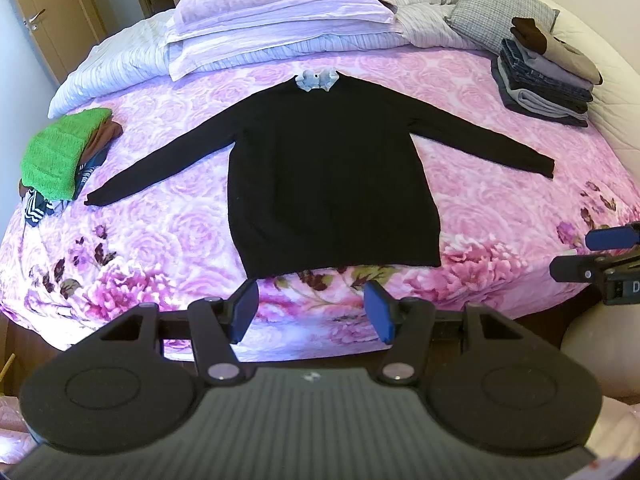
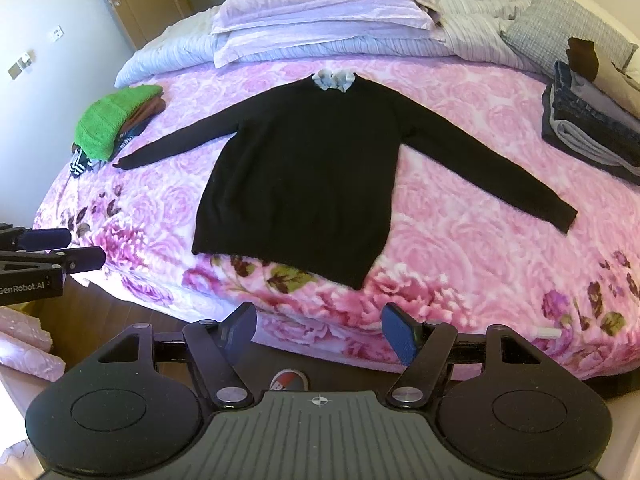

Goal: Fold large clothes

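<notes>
A black long-sleeved sweater (image 1: 328, 176) (image 2: 304, 172) with a pale blue ruffled collar (image 1: 318, 80) (image 2: 334, 79) lies flat on the pink floral bedspread (image 1: 160, 216) (image 2: 460, 248), both sleeves spread out to the sides and its hem toward me. My left gripper (image 1: 312, 312) hovers open just short of the hem, nothing between its blue pads. My right gripper (image 2: 320, 332) is open too, held off the bed's near edge below the hem's right corner. Each gripper shows at the edge of the other's view, left gripper (image 2: 60, 248) and right gripper (image 1: 600, 252).
A heap of unfolded clothes topped by a green knit (image 1: 60, 152) (image 2: 116, 124) sits at the bed's left. A stack of folded clothes (image 1: 544, 84) (image 2: 592, 128) stands at the right. Pillows (image 1: 280, 12) and a striped duvet fill the far end. Wooden floor (image 2: 120, 312) lies below the bed's edge.
</notes>
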